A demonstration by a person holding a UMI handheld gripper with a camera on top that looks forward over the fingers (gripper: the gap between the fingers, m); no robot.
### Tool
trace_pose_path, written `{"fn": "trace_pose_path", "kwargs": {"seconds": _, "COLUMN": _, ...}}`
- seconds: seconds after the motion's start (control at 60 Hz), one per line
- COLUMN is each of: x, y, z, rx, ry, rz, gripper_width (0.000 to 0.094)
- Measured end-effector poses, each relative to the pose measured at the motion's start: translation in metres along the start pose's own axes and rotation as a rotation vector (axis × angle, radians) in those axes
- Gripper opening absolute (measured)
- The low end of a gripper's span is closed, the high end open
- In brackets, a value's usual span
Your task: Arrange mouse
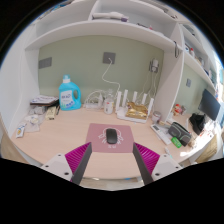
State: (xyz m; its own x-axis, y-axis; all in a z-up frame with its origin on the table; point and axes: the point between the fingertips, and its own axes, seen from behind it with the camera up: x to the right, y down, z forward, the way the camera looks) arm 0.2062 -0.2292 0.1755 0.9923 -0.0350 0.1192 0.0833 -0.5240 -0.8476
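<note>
A dark computer mouse (pixel 112 135) lies on a small pink mouse mat (pixel 110 138) on the light desk (pixel 50 145), just ahead of my fingers and centred between them. My gripper (pixel 112 158) is open and empty. Its two fingers with magenta pads (pixel 76 157) stand wide apart, short of the mat, and touch nothing.
A blue detergent bottle (pixel 69 94) stands at the back left beside small clutter (pixel 40 104). A white router with antennas (pixel 134 106) and other small items stand at the back. A monitor (pixel 210 104) and dark gadgets (pixel 180 131) are at the right. Shelves (pixel 110 22) hang above.
</note>
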Motion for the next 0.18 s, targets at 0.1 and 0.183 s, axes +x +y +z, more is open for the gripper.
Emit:
{"fn": "trace_pose_path", "kwargs": {"seconds": 0.1, "x": 0.0014, "y": -0.0007, "z": -0.0041, "rx": 0.007, "ry": 0.007, "rz": -0.004, "gripper_width": 0.0848}}
{"fn": "trace_pose_path", "kwargs": {"seconds": 0.183, "x": 0.0024, "y": 0.0042, "z": -0.0047, "rx": -0.003, "ry": 0.014, "rz": -0.003, "gripper_width": 0.0848}}
